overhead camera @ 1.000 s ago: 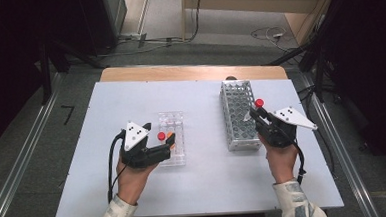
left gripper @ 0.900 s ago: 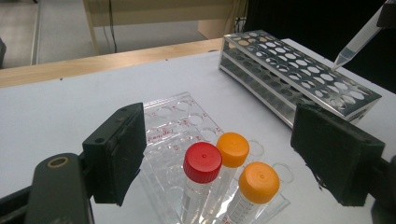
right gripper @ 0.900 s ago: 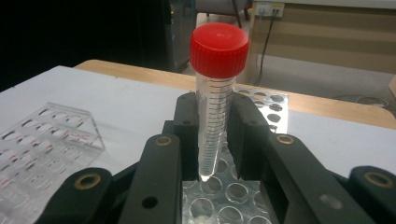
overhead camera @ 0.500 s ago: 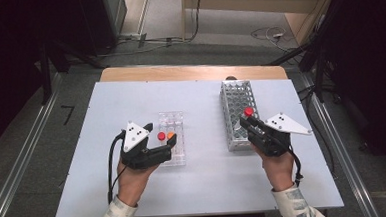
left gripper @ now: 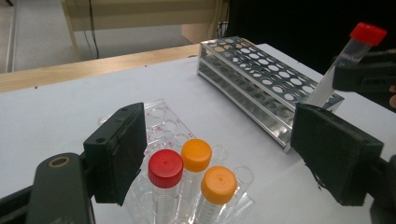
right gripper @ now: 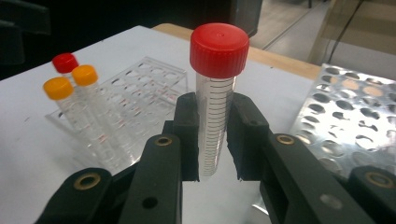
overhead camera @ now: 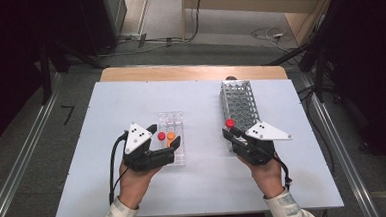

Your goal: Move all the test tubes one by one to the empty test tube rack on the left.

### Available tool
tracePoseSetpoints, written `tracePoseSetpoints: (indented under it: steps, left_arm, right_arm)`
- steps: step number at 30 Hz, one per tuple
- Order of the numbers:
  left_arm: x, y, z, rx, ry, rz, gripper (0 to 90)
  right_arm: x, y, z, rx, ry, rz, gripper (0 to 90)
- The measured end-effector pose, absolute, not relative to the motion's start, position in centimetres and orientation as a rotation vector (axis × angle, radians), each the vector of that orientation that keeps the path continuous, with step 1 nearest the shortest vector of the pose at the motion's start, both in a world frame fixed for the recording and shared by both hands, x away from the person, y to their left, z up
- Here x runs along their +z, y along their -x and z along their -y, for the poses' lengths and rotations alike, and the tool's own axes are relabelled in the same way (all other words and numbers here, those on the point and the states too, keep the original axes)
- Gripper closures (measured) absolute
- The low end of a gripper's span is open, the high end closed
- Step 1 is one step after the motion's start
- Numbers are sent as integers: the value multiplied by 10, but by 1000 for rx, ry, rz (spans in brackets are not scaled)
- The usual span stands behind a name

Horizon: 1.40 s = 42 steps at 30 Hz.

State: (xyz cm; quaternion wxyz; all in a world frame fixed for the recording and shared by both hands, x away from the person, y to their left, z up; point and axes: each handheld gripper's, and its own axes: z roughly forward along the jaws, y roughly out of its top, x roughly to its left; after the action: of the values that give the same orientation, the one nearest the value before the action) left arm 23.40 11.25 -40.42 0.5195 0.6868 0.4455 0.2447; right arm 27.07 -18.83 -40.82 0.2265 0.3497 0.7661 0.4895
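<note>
Item: red-capped tube (right gripper: 215,98), upright, clamped in right gripper (right gripper: 215,140), right-centre of high view, just left of metal rack's (overhead camera: 241,106) near end; nothing btwn it and clear rack (overhead camera: 172,139) at centre; white table (overhead camera: 106,113) otherwise bare, cables on floor at top. Vs. 1 s ago: right gripper w/ tube has shifted left and lower in frame, off the metal rack; left gripper (overhead camera: 160,140) unmoved. Containers: clear rack holds one red-capped tube (left gripper: 165,179) and two orange-capped tubes (left gripper: 205,177), left gripper released, jaws wide either side of them; metal rack holes look empty.
</note>
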Motion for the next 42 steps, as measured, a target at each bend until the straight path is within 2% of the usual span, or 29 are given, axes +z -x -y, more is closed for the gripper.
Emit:
tracePoseSetpoints:
  steps: [23,26,33,42]
  left_arm:
    - [-402,-222,-89,519,-1702,-957,235]
    - [-402,-217,-82,508,-1724,-910,293]
    - [-405,-211,-73,496,-1761,-829,523]
    - [-408,-209,-66,491,-1798,-798,634]
  right_arm:
    - [-425,-248,143,1335,-804,-2323,718]
    - [-429,-243,135,1334,-774,-2353,718]
    - [-430,-234,125,1353,-723,-2389,718]
    - [-428,-231,122,1386,-711,-2399,718]
